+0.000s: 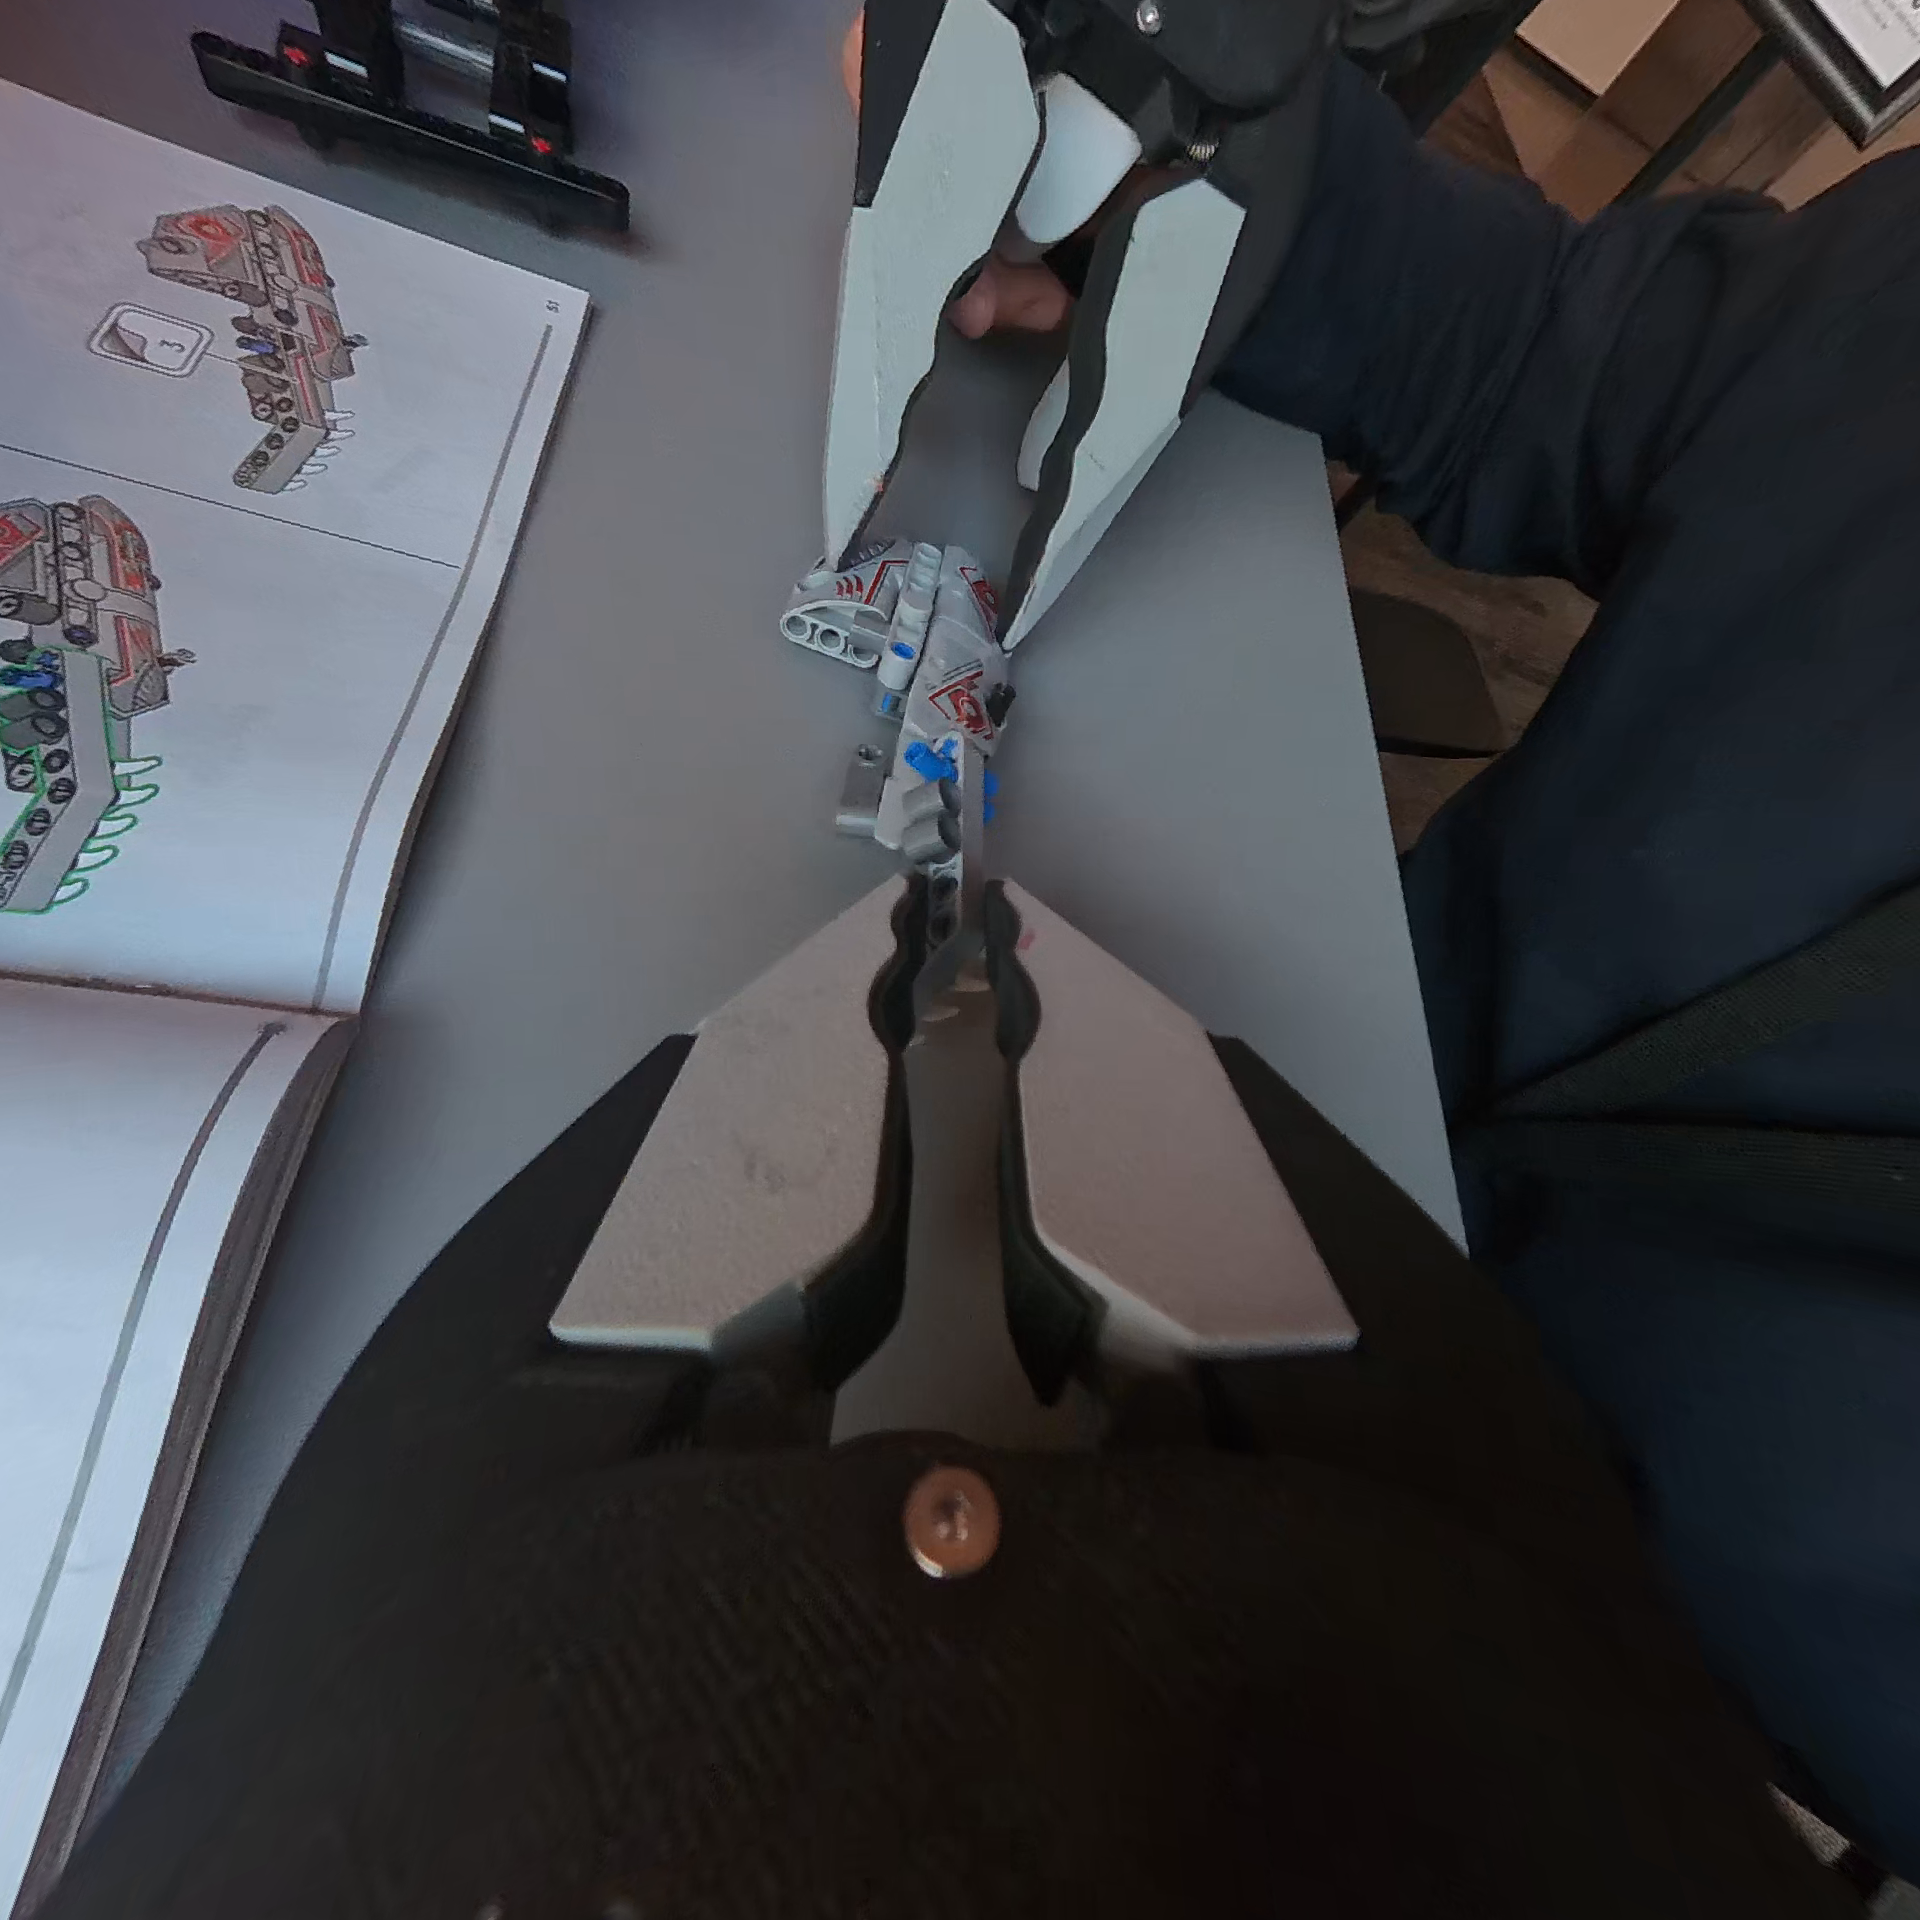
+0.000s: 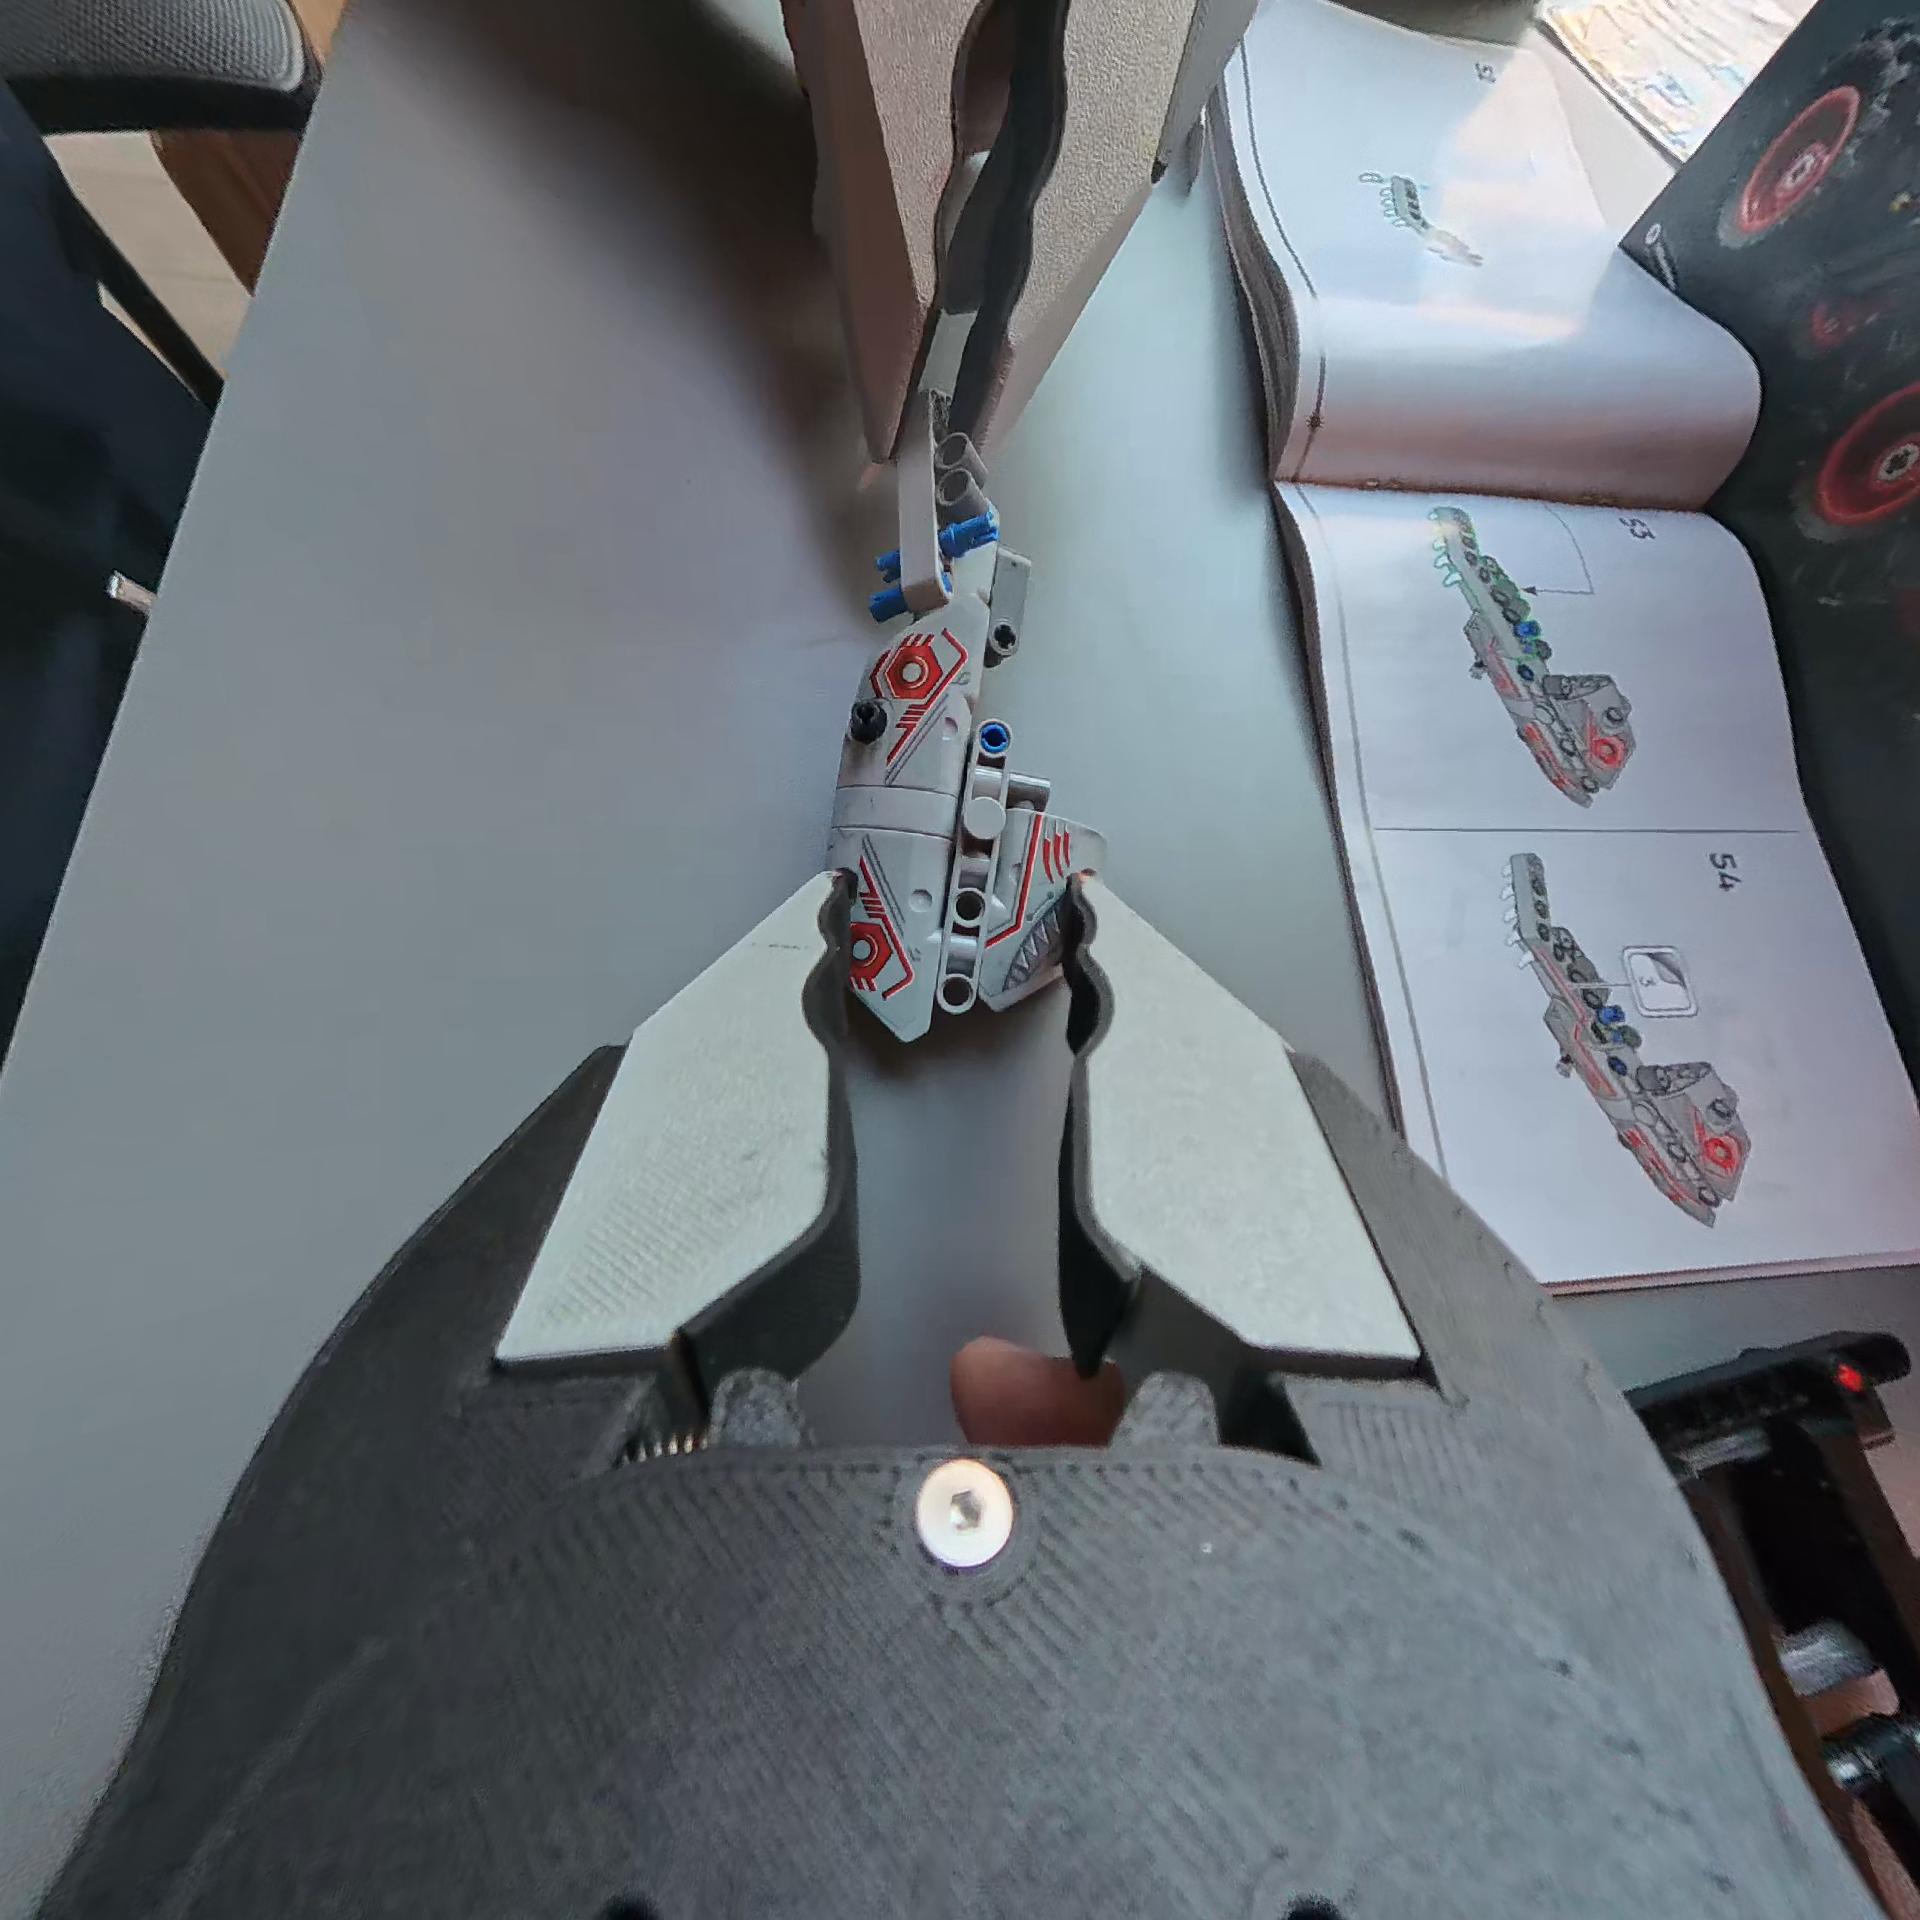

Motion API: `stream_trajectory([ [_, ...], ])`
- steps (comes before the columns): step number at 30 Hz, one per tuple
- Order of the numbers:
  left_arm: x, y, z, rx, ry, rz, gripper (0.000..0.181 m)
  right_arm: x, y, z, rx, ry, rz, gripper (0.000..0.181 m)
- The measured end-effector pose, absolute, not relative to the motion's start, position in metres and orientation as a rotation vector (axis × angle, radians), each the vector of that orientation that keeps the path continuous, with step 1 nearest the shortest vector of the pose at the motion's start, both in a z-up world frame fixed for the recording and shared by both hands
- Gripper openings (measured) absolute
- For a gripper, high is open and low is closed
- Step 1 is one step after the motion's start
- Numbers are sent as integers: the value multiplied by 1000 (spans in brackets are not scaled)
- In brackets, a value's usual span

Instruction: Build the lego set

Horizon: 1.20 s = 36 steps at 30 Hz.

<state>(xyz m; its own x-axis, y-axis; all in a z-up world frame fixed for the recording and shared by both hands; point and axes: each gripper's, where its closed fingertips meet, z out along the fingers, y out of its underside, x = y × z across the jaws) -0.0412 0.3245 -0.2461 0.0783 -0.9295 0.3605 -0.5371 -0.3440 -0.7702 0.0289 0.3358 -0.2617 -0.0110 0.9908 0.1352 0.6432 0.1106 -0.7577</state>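
A grey lego assembly (image 1: 925,665) with red markings and blue pins lies low over the grey table (image 1: 644,727). My right gripper (image 1: 930,592) comes in from the top and is shut on the assembly's wide end; in the right wrist view (image 2: 958,888) its fingertips press both sides of the assembly (image 2: 914,748). My left gripper (image 1: 951,896) is shut on a grey holed beam (image 1: 935,920) that meets the narrow end by the blue pins (image 1: 925,758). In the right wrist view the left gripper (image 2: 935,436) holds that beam (image 2: 925,540) from above.
An open instruction booklet (image 1: 260,623) lies on the left, also seen in the right wrist view (image 2: 1558,831). A black lego chassis (image 1: 416,114) sits beyond it. A dark box showing red wheels (image 2: 1849,312) stands past the booklet. The table edge (image 1: 1382,831) and a person's dark sleeve (image 1: 1507,312) are close. There is about 8 cm between the tips of the two grippers.
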Motion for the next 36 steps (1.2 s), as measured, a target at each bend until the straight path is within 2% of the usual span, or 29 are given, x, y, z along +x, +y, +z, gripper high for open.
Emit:
stream_trajectory([
  [8, -42, 323, -242, -1911, 1443, -1207, 8, 22, 331, -258, -1498, -1757, 616, 29],
  [13, -52, 326, -239, -1925, 1463, -1147, 8, 23, 335, -257, -1418, -1776, 465, 30],
  [16, -59, 326, -229, -1929, 1424, -1203, 7, 24, 340, -255, -1444, -1752, 435, 45],
  [20, -61, 327, -235, -1983, 1393, -1231, 8, 18, 336, -259, -1537, -1725, 533, 46],
  [23, -63, 323, -242, -2033, 1401, -1277, 8, 17, 340, -261, -1667, -1677, 602, 65],
  [26, -69, 324, -245, -2048, 1412, -1273, 8, 20, 338, -259, -1723, -1653, 688, 78],
  [30, -72, 325, -238, -2027, 1384, -1307, 7, 21, 330, -240, -1817, -1533, 994, 84],
  [33, -71, 326, -235, -2017, 1373, -1311, 7, 21, 326, -236, -1909, -1450, 1194, 78],
  [36, -70, 326, -234, -2009, 1368, -1308, 7, 20, 328, -252, -1976, -1468, 1130, 84],
])
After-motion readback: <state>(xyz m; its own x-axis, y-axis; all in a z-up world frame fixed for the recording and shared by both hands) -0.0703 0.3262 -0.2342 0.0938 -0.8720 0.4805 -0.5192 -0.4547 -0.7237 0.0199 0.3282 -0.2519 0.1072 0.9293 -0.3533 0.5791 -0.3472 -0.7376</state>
